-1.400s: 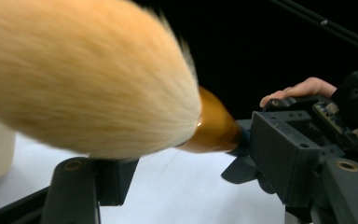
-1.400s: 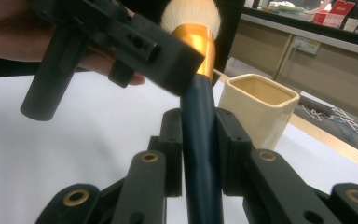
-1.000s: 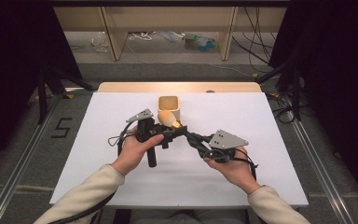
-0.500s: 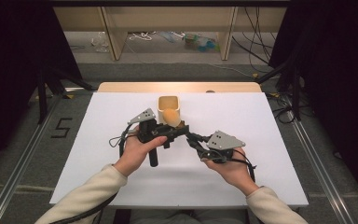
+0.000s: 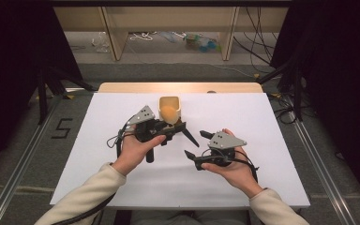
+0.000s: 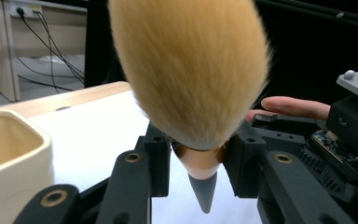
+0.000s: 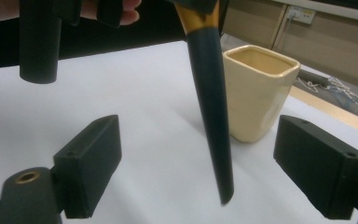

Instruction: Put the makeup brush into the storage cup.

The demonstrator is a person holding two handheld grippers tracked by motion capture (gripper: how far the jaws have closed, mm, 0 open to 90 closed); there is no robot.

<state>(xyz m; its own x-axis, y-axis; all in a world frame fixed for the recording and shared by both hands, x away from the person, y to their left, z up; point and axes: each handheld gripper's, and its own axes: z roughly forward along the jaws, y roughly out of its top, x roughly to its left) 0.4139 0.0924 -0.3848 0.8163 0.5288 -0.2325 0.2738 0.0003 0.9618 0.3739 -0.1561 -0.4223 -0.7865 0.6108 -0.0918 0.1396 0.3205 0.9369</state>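
Clamping the brush [image 6: 193, 93] at its gold collar, the left gripper [image 5: 168, 130] holds it over the counter [image 5: 272, 117] beside the cup [image 7: 256, 91]; the right gripper [image 7: 200, 177] gapes wide around the handle tip.

Brush [image 6: 191, 74] bristle tip beyond the left gripper view's top edge

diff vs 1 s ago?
The right hand-held gripper let go of the brush handle and drew back toward the person, jaws open. The left hand-held gripper stays shut on the brush at its ferrule. The cream cup has not moved.
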